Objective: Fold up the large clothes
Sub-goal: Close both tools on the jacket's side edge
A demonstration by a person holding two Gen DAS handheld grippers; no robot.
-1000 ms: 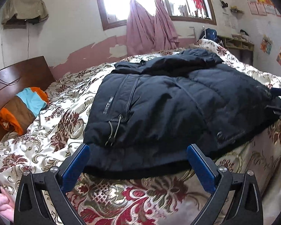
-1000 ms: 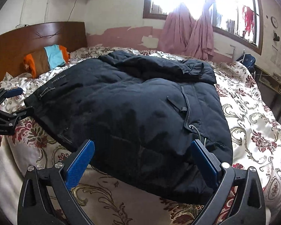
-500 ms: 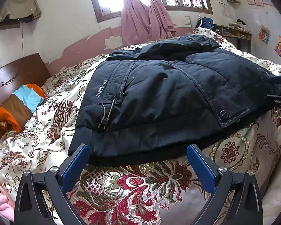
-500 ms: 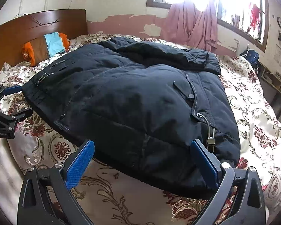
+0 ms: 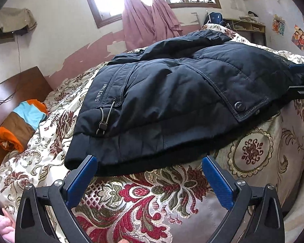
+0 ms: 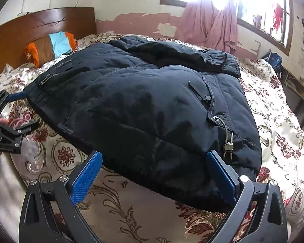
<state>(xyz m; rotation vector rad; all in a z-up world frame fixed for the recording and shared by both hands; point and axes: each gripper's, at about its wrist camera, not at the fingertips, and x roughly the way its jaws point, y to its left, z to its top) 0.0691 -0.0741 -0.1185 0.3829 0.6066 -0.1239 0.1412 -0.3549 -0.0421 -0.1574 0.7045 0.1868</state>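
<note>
Two grippers wait at the near edge of one big dark jacket (image 5: pixel 182 101). The jacket lies flat on the bed (image 5: pixel 143 206), with its bottom hem close to the bed's front edge. Its sleeves look already laid across the top part, far from the hem.

The left gripper (image 5: pixel 150 174) has its blue fingers spread wide apart. It holds nothing. It sits just in front of the hem, near the corner with the white words. The right gripper (image 6: pixel 154 166) is also wide apart and holds nothing. It sits at the other corner of the hem, close to the cord toggle (image 6: pixel 228 146).

I think the step now is getting ready to grab the hem. Next, each gripper likely needs to slide a finger under its corner of the hem and pinch it. Then both could lift the hem and carry it up toward the collar, so the jacket folds in half.

The jacket is puffy and thick, with stitched lines and a round snap button (image 5: pixel 238 105). It looks soft but bulky, so it may spring back open. The bed cover is shiny and smooth with red flowers, so the jacket might slip on it. Beyond the jacket, a striped pillow (image 6: pixel 50 46) leans on the brown wooden headboard (image 6: pixel 40 24).
</note>
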